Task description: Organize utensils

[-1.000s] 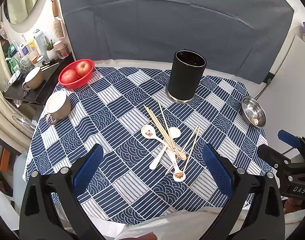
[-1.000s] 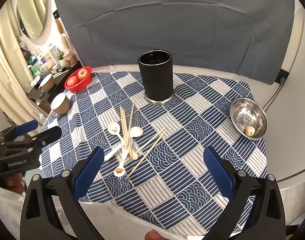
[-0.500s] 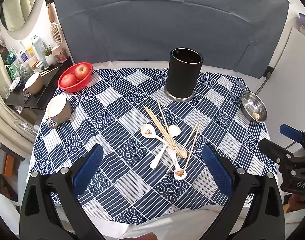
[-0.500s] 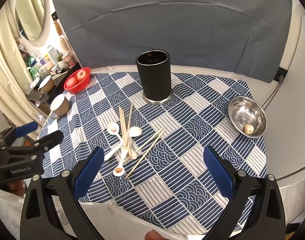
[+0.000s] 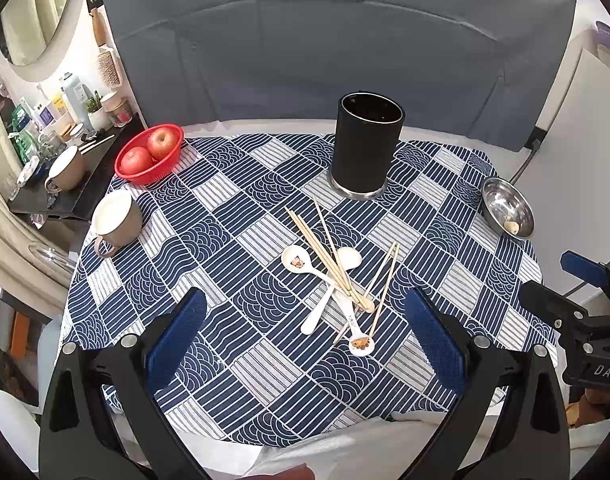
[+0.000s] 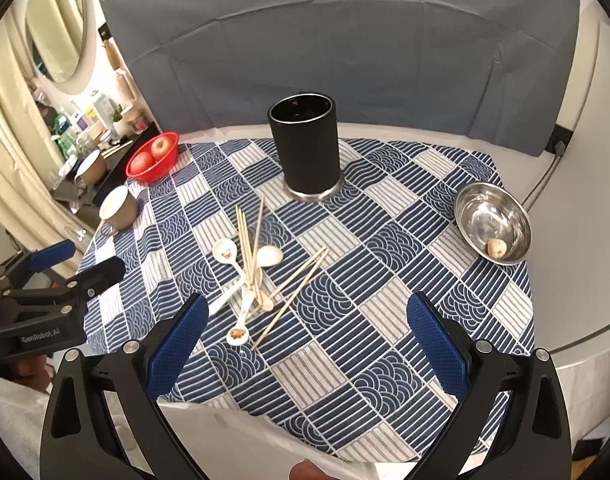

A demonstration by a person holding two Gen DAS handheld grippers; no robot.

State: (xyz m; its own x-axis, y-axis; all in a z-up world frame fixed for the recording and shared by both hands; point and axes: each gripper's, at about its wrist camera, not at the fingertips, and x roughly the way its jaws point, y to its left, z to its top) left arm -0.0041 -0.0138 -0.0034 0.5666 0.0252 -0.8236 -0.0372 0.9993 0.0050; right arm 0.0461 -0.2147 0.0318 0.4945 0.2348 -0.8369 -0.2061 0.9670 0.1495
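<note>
You can read "GenRobot.AI" in white on the black body of your left gripper (image 6: 77, 264), well behind its fingers in the right wrist view, and "DAS" on the body of your right gripper (image 5: 561, 280), likewise behind its fingers.

A grey-blue backdrop cloth (image 5: 337, 52) hangs at twelve o'clock; a round mirror (image 6: 59, 24), perhaps wall-mounted, at ten.
</note>
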